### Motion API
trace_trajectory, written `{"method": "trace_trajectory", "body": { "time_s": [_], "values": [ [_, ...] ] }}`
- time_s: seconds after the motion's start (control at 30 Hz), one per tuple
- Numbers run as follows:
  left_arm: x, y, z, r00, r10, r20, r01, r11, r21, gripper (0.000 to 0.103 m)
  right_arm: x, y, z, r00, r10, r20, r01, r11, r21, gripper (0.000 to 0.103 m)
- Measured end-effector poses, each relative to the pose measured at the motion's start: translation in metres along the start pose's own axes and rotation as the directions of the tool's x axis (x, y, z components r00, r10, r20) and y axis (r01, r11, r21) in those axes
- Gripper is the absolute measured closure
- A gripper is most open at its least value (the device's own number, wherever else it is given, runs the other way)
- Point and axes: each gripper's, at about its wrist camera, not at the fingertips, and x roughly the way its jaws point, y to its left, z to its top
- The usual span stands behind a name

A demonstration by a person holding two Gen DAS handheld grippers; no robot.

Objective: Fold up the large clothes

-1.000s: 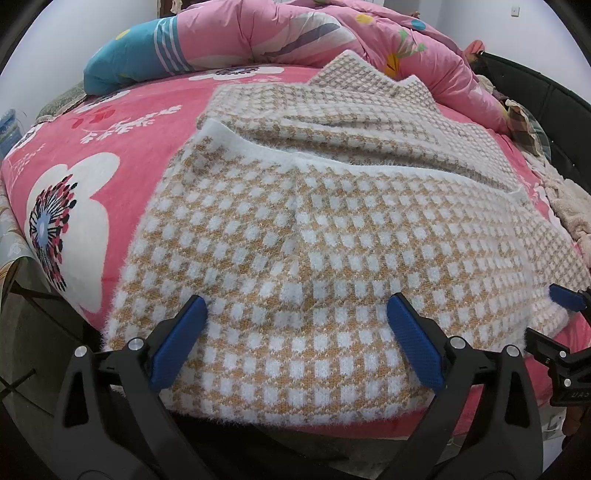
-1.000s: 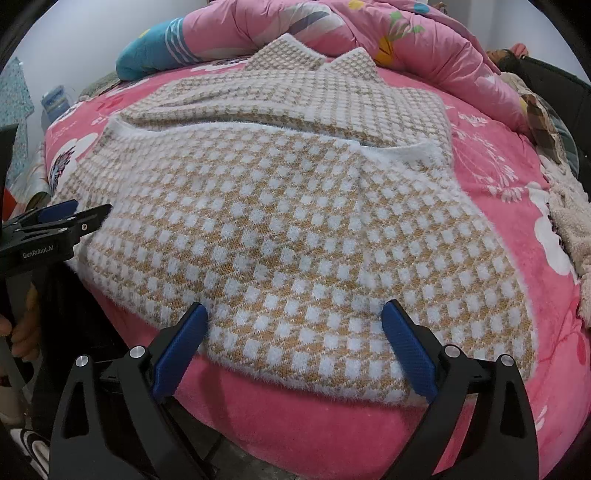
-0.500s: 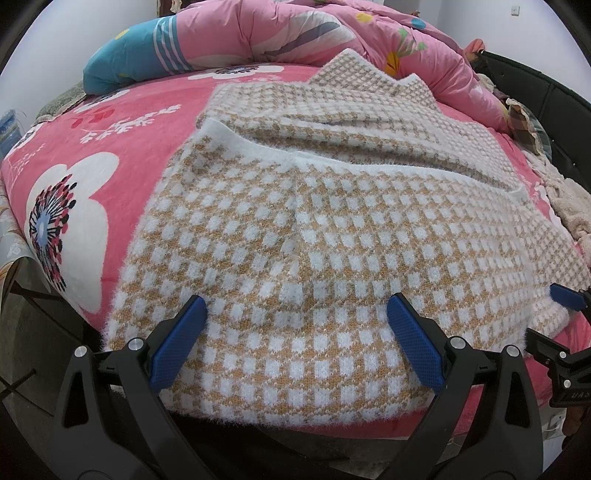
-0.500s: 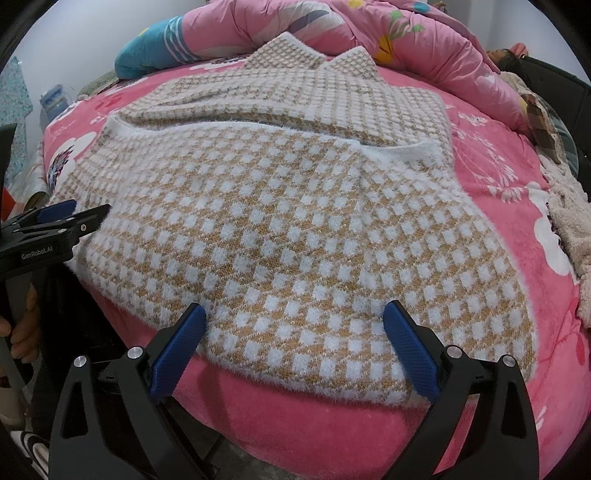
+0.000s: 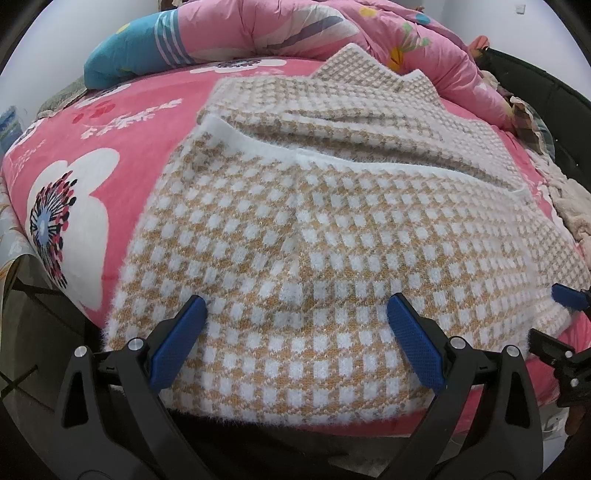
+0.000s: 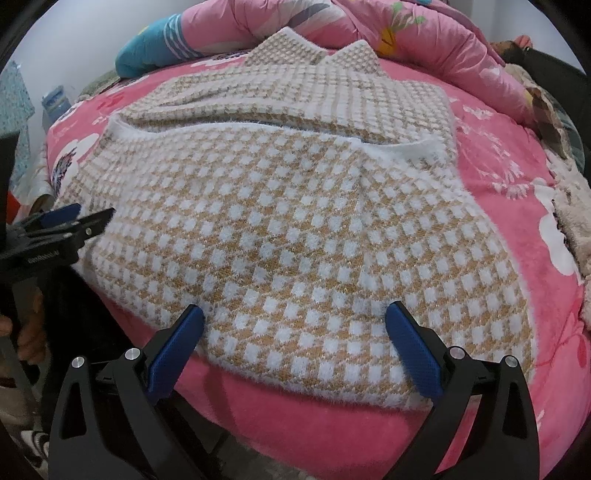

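- The bed (image 5: 147,155) fills both views, covered by a plush pink blanket printed with large white flowers; its near edge curves down just in front of the cameras.
- A rumpled pink quilt with a blue striped patch (image 5: 229,33) is heaped along the far side of the bed, from far left to far right.
- The fluffy tan-and-white checked knitted garment (image 5: 325,236) lies spread over the middle of the bed. Its near part is folded over onto the far part, and the white fuzzy hem of that folded layer runs left to right across the garment's middle. The far part ends in two points touching the quilt. The near edge hangs slightly over the bed's near edge in the left wrist view; in the right wrist view it stops short of it, with pink blanket showing below.
- A beige fuzzy cloth (image 6: 576,236) lies at the right edge of the bed, well apart from the garment.
- The left claw (image 5: 295,336), black with blue pads, is spread wide, holding nothing, above the garment's near left part.
- The right claw (image 6: 295,339) is likewise spread wide and empty, above the garment's near right part.
- A hand (image 6: 26,332) shows at the near left of the right wrist view, below the left claw's handle.
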Motion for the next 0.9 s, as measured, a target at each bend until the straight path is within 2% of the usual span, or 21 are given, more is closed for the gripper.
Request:
{"method": "trace_trajectory", "body": {
  "time_s": [0.1, 0.37, 0.7, 0.9],
  "values": [
    [0.0, 0.001, -0.002, 1.0, -0.001, -0.005, 0.001, 1.0, 0.0, 0.008, -0.006, -0.003, 0.008, 1.0, 0.008, 0.0, -0.008, 1.0, 0.005, 0.007],
    [0.002, 0.001, 0.001, 1.0, -0.001, -0.01, 0.001, 1.0, 0.001, 0.008, -0.022, 0.002, 0.034, 0.997, 0.033, 0.071, -0.034, 0.999, 0.005, 0.007],
    [0.004, 0.0, 0.008, 1.0, -0.001, -0.017, 0.001, 1.0, -0.001, 0.008, -0.004, 0.018, 0.061, 0.993, 0.072, 0.095, -0.073, 0.997, 0.014, 0.007],
    [0.003, 0.001, 0.003, 1.0, -0.006, -0.021, 0.006, 1.0, -0.001, 0.008, 0.016, 0.018, 0.071, 0.994, 0.092, 0.055, -0.094, 0.994, 0.047, 0.007]
  ]
}}
